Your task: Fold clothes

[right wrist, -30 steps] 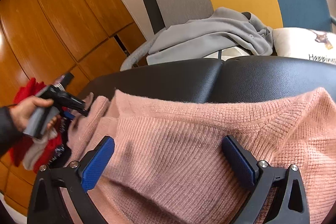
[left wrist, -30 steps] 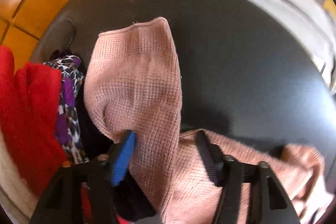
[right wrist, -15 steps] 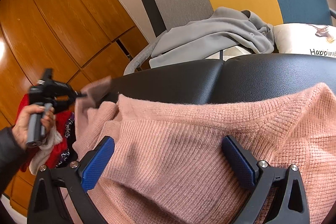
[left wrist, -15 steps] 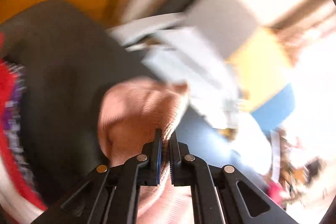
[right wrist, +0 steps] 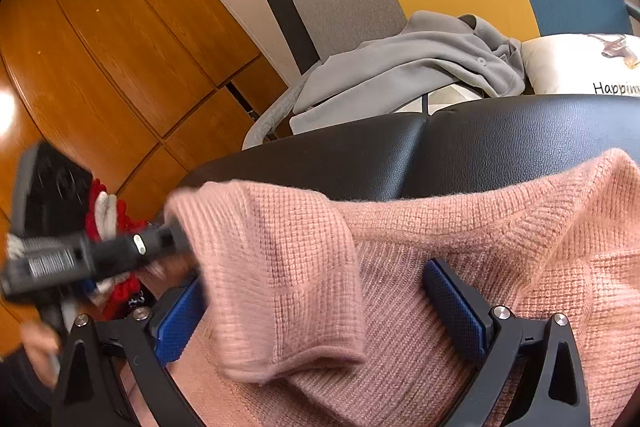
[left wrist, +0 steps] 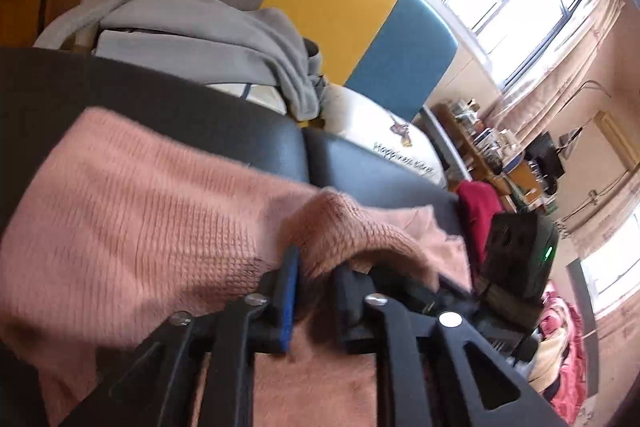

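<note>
Now pink knit sweater (right wrist: 460,247), sleeve (right wrist: 280,267) seemingly folded across, left fingers (left wrist: 289,291) pinching it, right fingers (right wrist: 452,301) spread.

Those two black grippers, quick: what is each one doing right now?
Left gripper: closed on the sleeve of the pink knitted sweater.
Right gripper: open, holding nothing, its fingers apart over the sweater.

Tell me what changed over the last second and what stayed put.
The left gripper, open around the pink sleeve a second ago, closed on it and carried it across over the sweater's body, toward the right gripper. The right gripper stayed open over the sweater; the grey garment on the chair is unmoved.
</note>
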`<state>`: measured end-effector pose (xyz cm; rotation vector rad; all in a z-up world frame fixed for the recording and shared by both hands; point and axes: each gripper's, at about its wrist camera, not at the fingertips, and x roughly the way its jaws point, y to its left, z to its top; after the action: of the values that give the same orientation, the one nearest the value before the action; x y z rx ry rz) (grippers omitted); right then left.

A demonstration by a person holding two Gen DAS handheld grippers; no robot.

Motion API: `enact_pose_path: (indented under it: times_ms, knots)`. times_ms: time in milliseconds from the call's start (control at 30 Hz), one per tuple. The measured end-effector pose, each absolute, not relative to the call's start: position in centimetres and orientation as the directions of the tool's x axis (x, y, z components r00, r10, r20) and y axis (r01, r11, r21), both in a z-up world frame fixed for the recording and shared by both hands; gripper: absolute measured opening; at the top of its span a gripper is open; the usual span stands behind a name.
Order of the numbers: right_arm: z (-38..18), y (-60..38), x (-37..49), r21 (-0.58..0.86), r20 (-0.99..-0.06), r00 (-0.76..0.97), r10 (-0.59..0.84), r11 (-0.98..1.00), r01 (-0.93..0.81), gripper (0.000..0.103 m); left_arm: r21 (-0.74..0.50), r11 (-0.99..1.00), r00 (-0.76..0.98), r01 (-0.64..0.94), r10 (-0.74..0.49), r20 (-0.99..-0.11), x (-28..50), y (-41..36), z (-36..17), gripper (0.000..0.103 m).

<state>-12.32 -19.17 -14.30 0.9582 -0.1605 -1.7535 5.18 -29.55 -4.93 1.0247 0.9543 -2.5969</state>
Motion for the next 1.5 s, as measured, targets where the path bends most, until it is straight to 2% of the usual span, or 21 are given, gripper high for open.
enact_pose_path:
  times_ms: [167,333,433,533,633,700,733,800,900,967,1033,1100,1200,1233,1267,1433,1500]
  knots:
    - [-14.0,-19.3,-12.3,0.538,-0.538,-0.074,-0.84,-0.41,0.736,0.103,-0.476,-0.771,-0.743,0.422,0.008,-0.67,9.5,-30.8,-6.7,0.027]
    - [-11.6,-18.0,-11.5,0.457,-0.651,-0.069,-0.756,-0.463,0.76,0.103,-0.522,-0.74,-0.767,0.424,0.013,-0.641,13.2,-32.0,-9.9,0.028]
    - [-9.3,-14.4,-10.9,0.454,-0.641,-0.146,-0.753,-0.526,0.719,0.103,-0.518,-0.71,-0.761,0.476,-0.037,-0.648,15.5,-33.1,-11.8,0.028]
    - [-7.9,-11.1,-9.1,0.621,-0.54,-0.105,-0.835,-0.479,0.62,0.103,-0.557,-0.663,-0.768,0.5,-0.042,-0.639,16.7,-34.5,-13.2,0.028]
    - [-8.8,-10.9,-6.6,0.849,-0.31,0.038,-0.95,-0.258,0.462,0.103,-0.601,-0.639,-0.797,0.481,-0.031,-0.604,17.6,-35.1,-13.6,0.028]
    - [-10.4,-12.3,-5.8,0.939,-0.169,0.095,-0.981,-0.131,0.317,0.103,-0.6,-0.646,-0.8,0.471,-0.026,-0.6,17.6,-35.0,-13.7,0.028]
    - [-11.4,-13.2,-5.6,0.965,-0.121,0.102,-0.987,-0.094,0.244,0.103,-0.599,-0.648,-0.802,0.47,-0.029,-0.597,17.7,-35.0,-13.7,0.028]
    - [-13.4,-14.8,-5.9,0.987,-0.112,0.06,-0.992,-0.104,0.126,0.102,-0.61,-0.645,-0.81,0.46,-0.024,-0.586,17.9,-35.1,-13.7,0.028]
    - [-15.0,-16.9,-6.8,0.985,-0.165,-0.035,-0.986,-0.167,0.043,0.091,-0.638,-0.632,-0.827,0.44,-0.007,-0.563,18.3,-35.3,-14.0,0.028]
    - [-14.9,-18.1,-7.3,0.971,-0.229,-0.07,-0.971,-0.232,0.053,0.076,-0.651,-0.626,-0.834,0.429,0.002,-0.552,18.4,-35.5,-14.2,0.028]
    - [-14.7,-19.0,-7.7,0.954,-0.288,-0.106,-0.952,-0.295,0.058,0.075,-0.657,-0.624,-0.838,0.423,0.006,-0.545,18.4,-35.5,-14.1,0.028]
    - [-14.8,-19.2,-8.0,0.941,-0.325,-0.161,-0.932,-0.336,0.046,0.07,-0.665,-0.62,-0.844,0.416,0.01,-0.537,18.5,-35.5,-14.2,0.028]
    - [-15.2,-19.1,-8.3,0.924,-0.369,-0.229,-0.901,-0.382,0.015,0.037,-0.674,-0.615,-0.849,0.409,0.014,-0.529,18.6,-35.5,-14.3,0.028]
    - [-15.2,-19.1,-8.5,0.913,-0.393,-0.233,-0.889,-0.407,0.011,0.016,-0.677,-0.613,-0.851,0.407,0.016,-0.525,18.7,-35.6,-14.3,0.028]
    - [-15.1,-18.9,-8.8,0.904,-0.412,-0.233,-0.881,-0.427,0.017,0.01,-0.681,-0.611,-0.853,0.404,0.018,-0.522,18.7,-35.6,-14.2,0.028]
    - [-10.8,-19.1,-9.4,0.817,-0.461,-0.253,-0.85,-0.518,0.253,0.008,-0.684,-0.609,-0.848,0.402,0.033,-0.528,18.1,-36.3,-13.2,0.03]
    - [-7.9,-19.6,-9.3,0.777,-0.446,-0.26,-0.856,-0.515,0.363,0.008,-0.689,-0.603,-0.856,0.401,0.021,-0.516,17.9,-36.9,-12.6,0.032]
